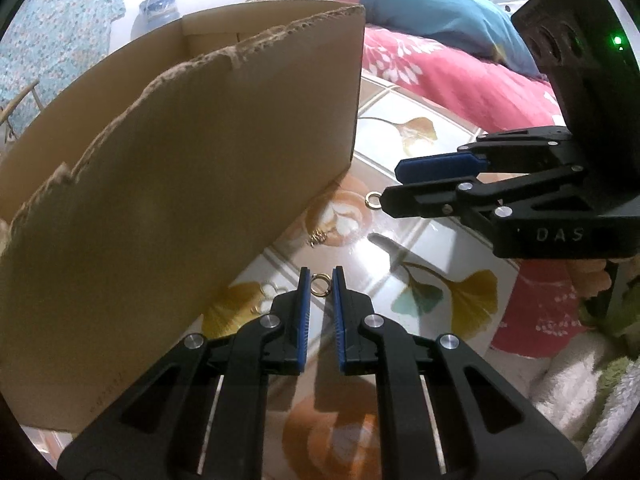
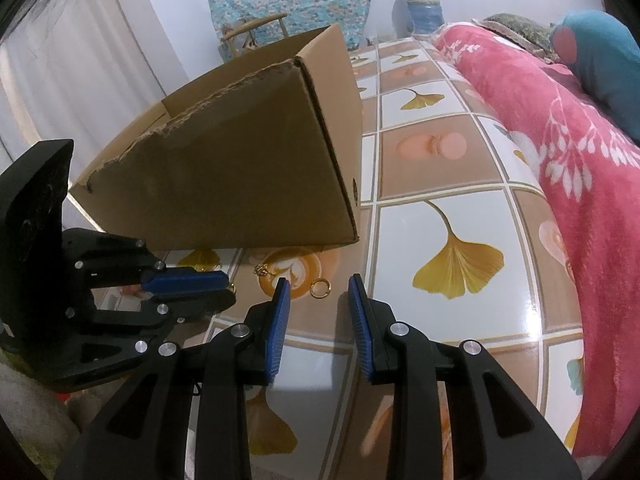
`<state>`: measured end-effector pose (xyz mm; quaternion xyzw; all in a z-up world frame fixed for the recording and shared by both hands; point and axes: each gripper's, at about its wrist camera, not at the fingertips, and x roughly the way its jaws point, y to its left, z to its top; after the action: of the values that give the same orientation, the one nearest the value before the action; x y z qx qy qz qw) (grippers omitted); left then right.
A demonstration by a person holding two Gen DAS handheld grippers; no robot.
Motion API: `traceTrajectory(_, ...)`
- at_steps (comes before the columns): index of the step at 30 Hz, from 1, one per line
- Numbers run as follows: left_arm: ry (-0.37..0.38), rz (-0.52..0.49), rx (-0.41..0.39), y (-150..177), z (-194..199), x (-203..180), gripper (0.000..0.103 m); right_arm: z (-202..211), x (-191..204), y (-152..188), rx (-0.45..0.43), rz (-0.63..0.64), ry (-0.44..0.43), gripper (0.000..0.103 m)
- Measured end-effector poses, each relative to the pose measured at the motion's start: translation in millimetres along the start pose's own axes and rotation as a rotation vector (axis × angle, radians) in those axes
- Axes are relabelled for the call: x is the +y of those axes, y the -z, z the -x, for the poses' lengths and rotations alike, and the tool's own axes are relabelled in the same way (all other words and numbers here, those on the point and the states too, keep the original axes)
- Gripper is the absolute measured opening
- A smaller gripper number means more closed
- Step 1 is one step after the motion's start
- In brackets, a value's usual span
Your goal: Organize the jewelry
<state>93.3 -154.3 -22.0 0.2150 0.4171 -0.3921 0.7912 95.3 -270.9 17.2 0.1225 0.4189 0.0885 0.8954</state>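
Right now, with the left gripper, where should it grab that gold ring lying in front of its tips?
Probably across the band of the gold ring, coming straight down. It lies flat on the glossy table, so the left gripper fingers, already either side, should close on its outer edges.

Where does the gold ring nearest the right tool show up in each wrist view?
Left wrist: the gold ring lies right of centre, just left of the right tool's tips.
Right wrist: the ring lies at lower centre, just ahead of that tool's open fingers.
Shared landmark: the cardboard box, whose near corner stands close by.
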Motion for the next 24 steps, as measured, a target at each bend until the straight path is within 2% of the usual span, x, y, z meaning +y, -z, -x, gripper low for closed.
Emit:
traceTrajectory(8, -0.001, 0.02, -0.008, 0.9, 1.6, -0.4, 0.01, -5.7, 7.5, -5.0, 0.019, 0.055, 0.029, 0.03)
traceTrajectory(13, 0.001, 0.019, -0.009, 0.9, 1.3, -0.7, 0.01, -12.7, 13.3, -7.2, 0.037, 0.105, 0.09, 0.03)
traceTrajectory(16, 0.002, 0.02, -0.009, 0.8, 1.1, -0.4, 0.01, -14.4, 14.8, -8.0, 0.046, 0.109, 0.091, 0.023)
traceTrajectory(24, 0.003, 0.019, -0.009, 0.5, 1.2, -0.2, 0.01, -16.2, 23.8, -7.9, 0.073, 0.15, 0.13, 0.022)
